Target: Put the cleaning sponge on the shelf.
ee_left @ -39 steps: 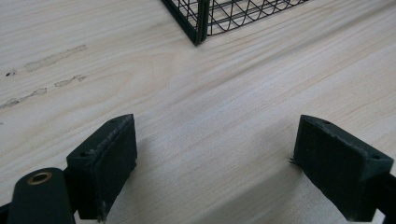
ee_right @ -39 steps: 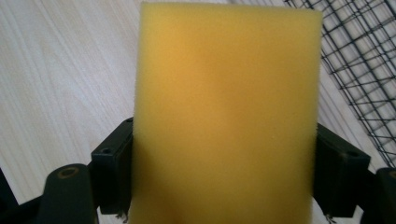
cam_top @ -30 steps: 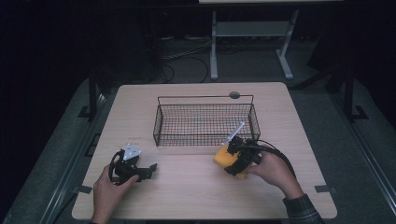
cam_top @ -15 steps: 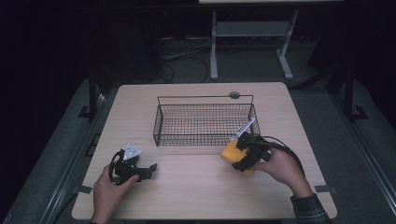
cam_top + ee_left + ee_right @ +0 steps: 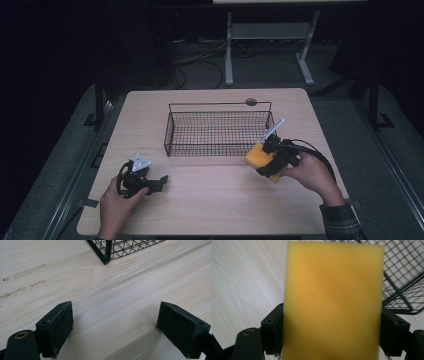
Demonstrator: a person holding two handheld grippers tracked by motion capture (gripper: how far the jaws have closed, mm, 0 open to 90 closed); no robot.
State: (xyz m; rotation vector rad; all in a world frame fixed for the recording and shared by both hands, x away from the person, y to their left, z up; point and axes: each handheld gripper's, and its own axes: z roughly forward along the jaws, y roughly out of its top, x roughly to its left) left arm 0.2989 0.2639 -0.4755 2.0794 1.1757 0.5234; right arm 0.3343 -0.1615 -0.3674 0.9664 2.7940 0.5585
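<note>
Risk: right gripper (image 5: 264, 161) clamps a yellow rectangular foam sponge (image 5: 332, 302) beside the black wire basket's (image 5: 170, 131) near corner; soft foam could snag its rim. Left gripper (image 5: 115, 332) gapes wide, empty, near the basket's opposite front corner.

Lit table (image 5: 210, 200), dark surroundings, blurred sponge (image 5: 332, 302)

High cam looks fwd/down on whole table (image 5: 210, 200); both gripper cams sit close, low over tabletop, sharing basket (image 5: 217, 131) (image 5: 117, 248) (image 5: 404, 277).
</note>
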